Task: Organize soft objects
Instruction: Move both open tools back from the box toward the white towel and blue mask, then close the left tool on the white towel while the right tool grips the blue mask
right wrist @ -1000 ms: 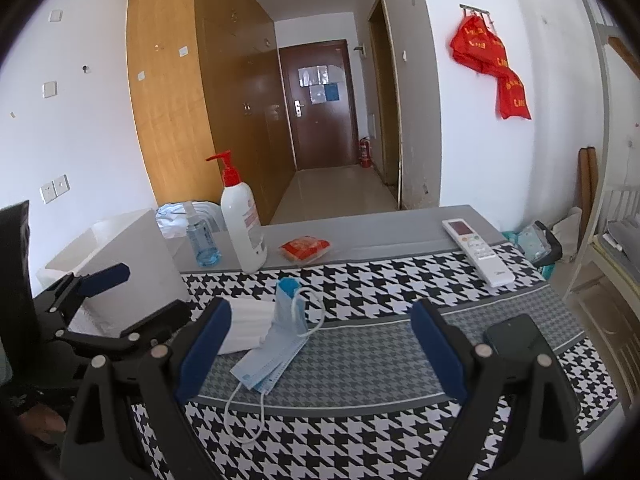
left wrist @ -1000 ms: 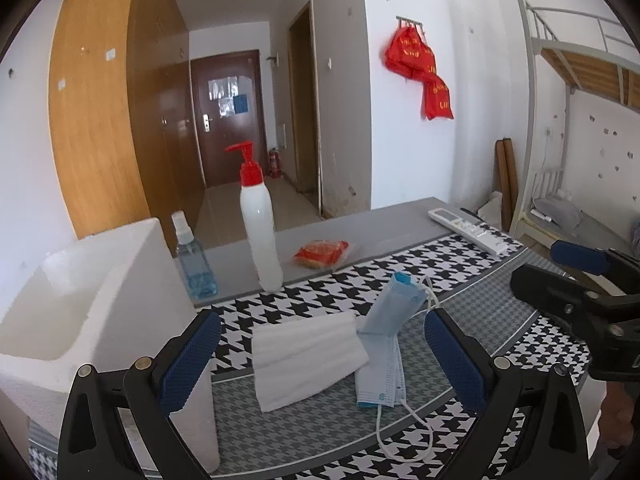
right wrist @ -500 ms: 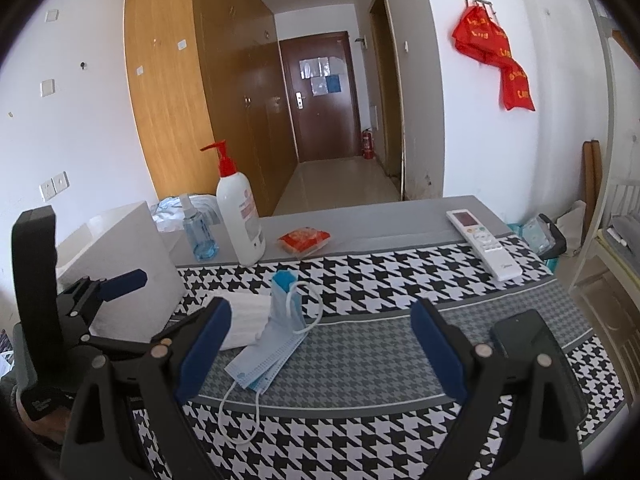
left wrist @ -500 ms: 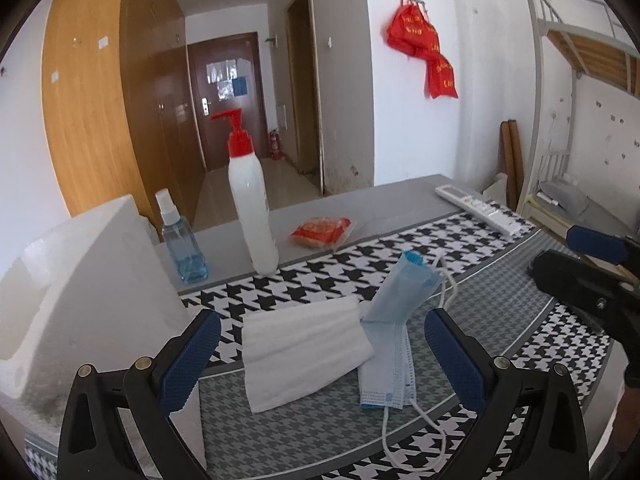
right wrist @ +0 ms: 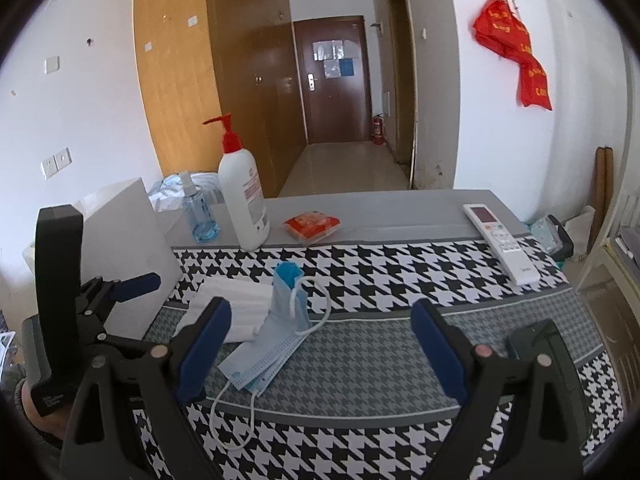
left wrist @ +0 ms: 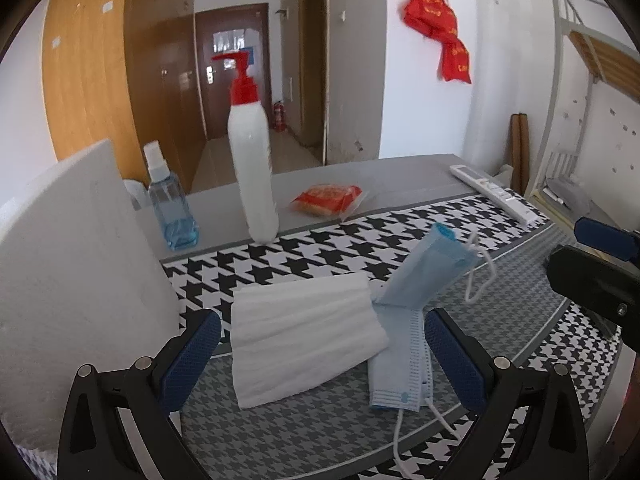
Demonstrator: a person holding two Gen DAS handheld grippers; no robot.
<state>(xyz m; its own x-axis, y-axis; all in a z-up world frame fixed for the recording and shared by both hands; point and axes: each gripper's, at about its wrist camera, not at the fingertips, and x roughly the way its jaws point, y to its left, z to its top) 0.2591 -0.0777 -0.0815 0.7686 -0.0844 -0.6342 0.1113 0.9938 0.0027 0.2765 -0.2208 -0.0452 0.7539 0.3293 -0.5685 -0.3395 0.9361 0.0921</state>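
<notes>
Evidently an approach step is in hand: nothing is gripped yet. The left gripper (left wrist: pixel 322 354) is held low over the houndstooth cloth (left wrist: pixel 360 248) with its fingers spread apart, and the folded white cloth (left wrist: pixel 304 334) is framed between them, near the front edge. The blue face masks (left wrist: pixel 404 356) are seen just to its right, touching it, with one mask (left wrist: pixel 428 272) propped up and tilted. The right gripper (right wrist: pixel 320 354) is likewise kept wide apart and empty, the mask pile lying nearer its left finger. A white foam box (left wrist: pixel 76 248) stands at the left, probably the intended bin.

The next move is judged to call for lowering the left fingers around the white cloth and pinching a thin edge without dragging the masks along.

Writing on the pump bottle (right wrist: pixel 242 196), the remote control (right wrist: pixel 502 242) and the red hangings (right wrist: pixel 516 58) is too small to be read.
</notes>
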